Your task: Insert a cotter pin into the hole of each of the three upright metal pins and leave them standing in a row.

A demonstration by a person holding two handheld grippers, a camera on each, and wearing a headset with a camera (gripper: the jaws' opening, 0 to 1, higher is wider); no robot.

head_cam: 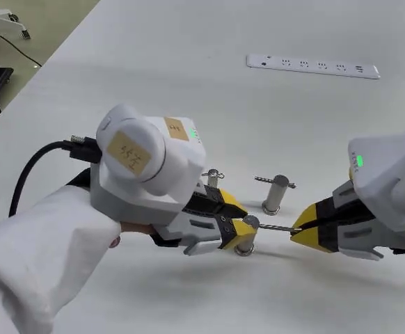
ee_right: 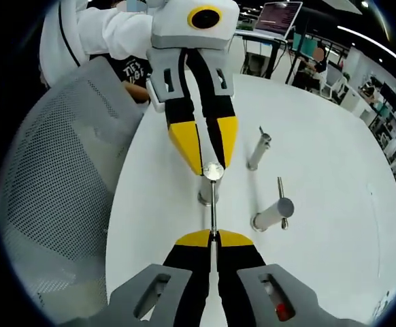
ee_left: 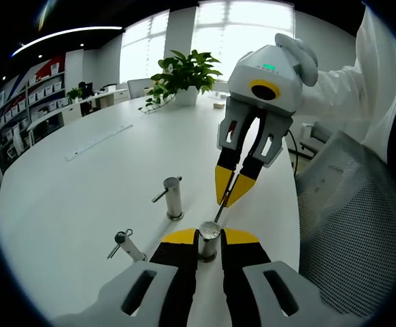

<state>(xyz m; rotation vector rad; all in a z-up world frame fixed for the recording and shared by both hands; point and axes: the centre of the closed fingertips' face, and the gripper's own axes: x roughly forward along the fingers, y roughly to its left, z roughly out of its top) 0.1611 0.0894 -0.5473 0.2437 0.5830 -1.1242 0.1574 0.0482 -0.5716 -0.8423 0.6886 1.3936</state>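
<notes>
near pin (head_cam: 250, 223) was clamped in the left gripper (head_cam: 238, 218) — cotter pin (head_cam: 278, 227) was pinched in the right gripper (head_cam: 303, 229). bare table (head_cam: 188, 97) was seen beyond.

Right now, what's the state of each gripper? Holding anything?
Left gripper: shut on the upright silver metal pin.
Right gripper: shut on the thin steel cotter pin.

White table (head_cam: 154, 83): power strip (head_cam: 312, 66), three metal pins (head_cam: 275, 195)

left tool (head_cam: 241, 221) yellow-black; pin (ee_left: 209, 233) silver; table (head_cam: 188, 83) white
</notes>
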